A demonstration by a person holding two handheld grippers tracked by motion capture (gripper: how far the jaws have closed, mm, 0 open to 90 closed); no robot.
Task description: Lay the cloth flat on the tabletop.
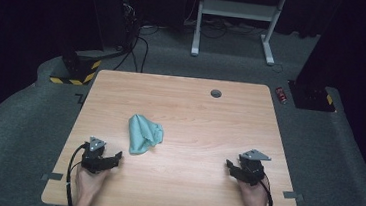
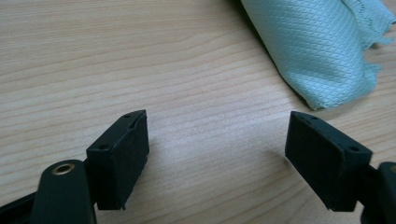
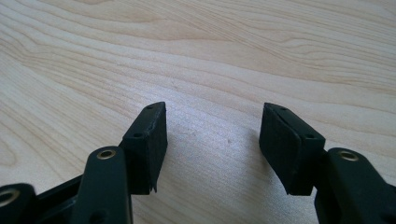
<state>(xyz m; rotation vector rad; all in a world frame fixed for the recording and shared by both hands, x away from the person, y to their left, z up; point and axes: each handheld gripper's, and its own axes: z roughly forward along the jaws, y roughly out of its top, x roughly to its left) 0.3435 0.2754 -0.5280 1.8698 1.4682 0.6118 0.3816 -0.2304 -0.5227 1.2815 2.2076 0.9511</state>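
Near the bench's (image 1: pixel 122 85) middle sits a crumpled teal cloth (image 1: pixel 143 133); left gripper (image 1: pixel 114 157) beside it, right gripper (image 1: pixel 229 165) well apart, both jaws spread, empty. Pinching just the top fold could drag it.

The light wooden surface (image 1: pixel 185 113) has a small round grey grommet (image 1: pixel 216 93) set near its far edge, right of centre, and short strips of grey tape (image 1: pixel 52 176) stick out at its near left and near right corners. Beyond the far edge of the surface stands a white metal frame (image 1: pixel 236 17) on the grey carpet (image 1: pixel 19 119), with black cables (image 1: pixel 138 49) trailing off the far left corner. A yellow-and-black striped block (image 1: pixel 75 73) sits just off that same corner, and a small red object (image 1: pixel 282 95) lies just off the far right corner.
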